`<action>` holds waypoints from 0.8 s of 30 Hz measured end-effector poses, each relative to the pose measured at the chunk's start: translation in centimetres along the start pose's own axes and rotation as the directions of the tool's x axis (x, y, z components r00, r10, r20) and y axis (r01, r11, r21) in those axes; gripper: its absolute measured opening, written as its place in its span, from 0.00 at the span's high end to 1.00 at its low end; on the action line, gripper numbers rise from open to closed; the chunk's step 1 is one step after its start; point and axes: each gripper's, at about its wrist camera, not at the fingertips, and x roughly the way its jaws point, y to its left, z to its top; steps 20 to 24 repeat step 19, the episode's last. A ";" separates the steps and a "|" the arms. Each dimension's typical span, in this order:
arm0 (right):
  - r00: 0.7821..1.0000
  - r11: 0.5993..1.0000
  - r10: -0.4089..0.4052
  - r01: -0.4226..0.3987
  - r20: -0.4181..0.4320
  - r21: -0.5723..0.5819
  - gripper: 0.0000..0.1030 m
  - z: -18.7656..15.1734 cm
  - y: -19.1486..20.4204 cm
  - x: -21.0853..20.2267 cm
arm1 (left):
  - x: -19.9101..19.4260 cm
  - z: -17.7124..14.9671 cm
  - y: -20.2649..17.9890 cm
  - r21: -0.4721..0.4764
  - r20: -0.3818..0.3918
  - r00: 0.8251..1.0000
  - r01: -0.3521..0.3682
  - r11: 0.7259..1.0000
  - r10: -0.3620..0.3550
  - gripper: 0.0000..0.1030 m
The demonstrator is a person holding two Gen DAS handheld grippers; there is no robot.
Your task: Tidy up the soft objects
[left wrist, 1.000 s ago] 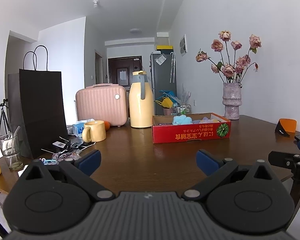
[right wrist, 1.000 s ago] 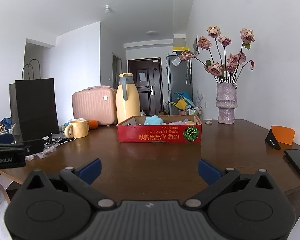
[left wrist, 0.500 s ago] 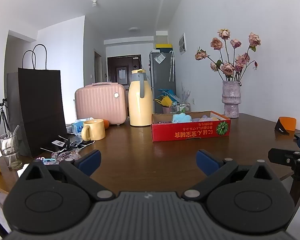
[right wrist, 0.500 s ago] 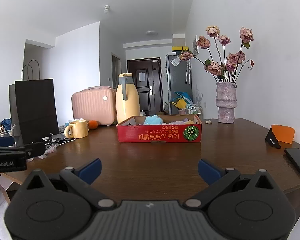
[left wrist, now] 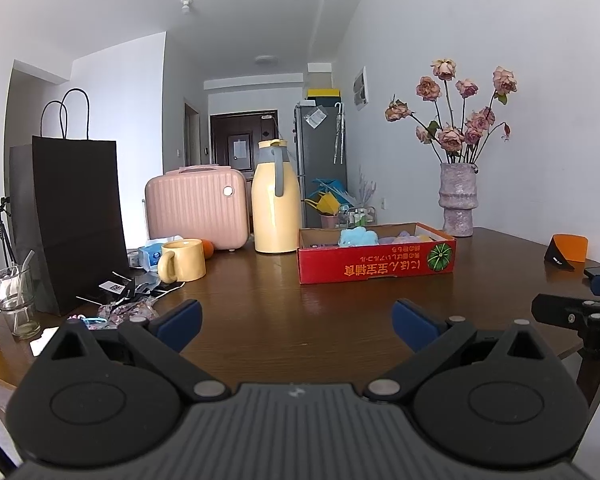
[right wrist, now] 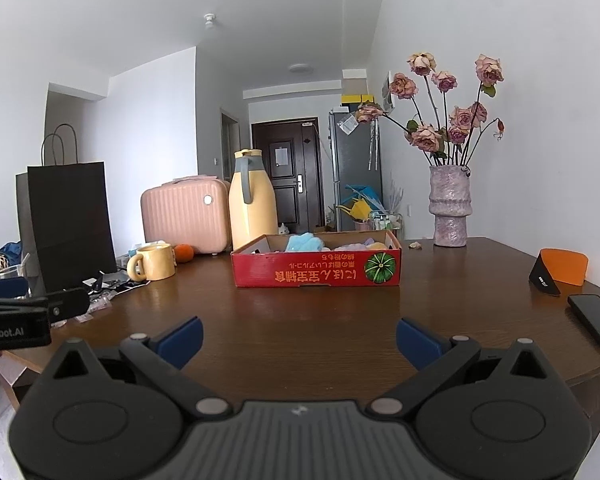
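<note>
A shallow red cardboard box point(left wrist: 376, 262) point(right wrist: 316, 270) sits on the dark wooden table, well ahead of both grippers. Soft items lie inside it: a blue fluffy one point(left wrist: 358, 237) point(right wrist: 305, 243), a pale purple one point(right wrist: 350, 247) and a yellow one point(right wrist: 378, 245); their lower parts are hidden by the box wall. My left gripper point(left wrist: 296, 322) stands open over the table's near edge, nothing between its blue pads. My right gripper point(right wrist: 299, 340) is open and empty too. Each gripper shows at the edge of the other's view.
On the left stand a black paper bag point(left wrist: 74, 220), a pink case point(left wrist: 198, 212), a yellow jug point(left wrist: 276, 212), a yellow mug point(left wrist: 182, 260), an orange point(right wrist: 184, 253), a glass point(left wrist: 14, 300) and scattered small packets point(left wrist: 124, 300). A flower vase point(right wrist: 450, 210), an orange-black holder point(right wrist: 560, 274) and a phone point(right wrist: 596, 318) stand right.
Both views have drifted slightly; the left gripper tilted up a little, so the box sits a bit lower in its view. Both grippers stay open and empty.
</note>
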 end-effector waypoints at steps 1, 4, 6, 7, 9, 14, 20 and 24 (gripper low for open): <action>1.000 1.000 0.001 -0.001 -0.001 -0.001 0.00 0.0 0.0 0.0 | 0.0 0.0 0.0 0.001 0.001 1.000 0.001 1.000 -0.001 0.00; 1.000 1.000 0.002 -0.002 -0.003 -0.001 0.00 -0.1 0.0 0.0 | -0.1 0.1 -0.1 -0.001 0.009 1.000 -0.004 1.000 0.004 0.00; 1.000 1.000 0.002 -0.002 -0.003 0.001 0.00 -0.1 0.0 0.0 | -0.1 0.0 0.0 0.000 0.011 1.000 0.000 1.000 0.000 0.00; 1.000 1.000 0.003 -0.003 -0.003 0.000 0.00 -0.1 0.0 0.0 | -0.1 0.0 -0.1 0.001 0.010 1.000 0.000 1.000 0.000 0.00; 1.000 1.000 0.003 -0.003 -0.004 0.000 0.00 -0.1 -0.1 0.1 | -0.1 0.0 -0.1 0.000 0.010 1.000 0.001 1.000 -0.001 0.00; 1.000 1.000 0.004 -0.004 -0.003 -0.001 0.00 -0.1 -0.1 0.1 | -0.1 0.0 -0.1 -0.001 0.009 1.000 0.004 1.000 -0.004 0.00; 1.000 1.000 0.002 -0.002 -0.004 0.000 0.00 -0.2 0.0 0.2 | -0.2 0.0 -0.3 -0.007 0.016 1.000 0.010 1.000 -0.010 0.00; 1.000 1.000 0.002 -0.002 -0.004 0.000 0.00 -0.2 0.0 0.2 | -0.2 0.0 -0.3 -0.007 0.016 1.000 0.010 1.000 -0.010 0.00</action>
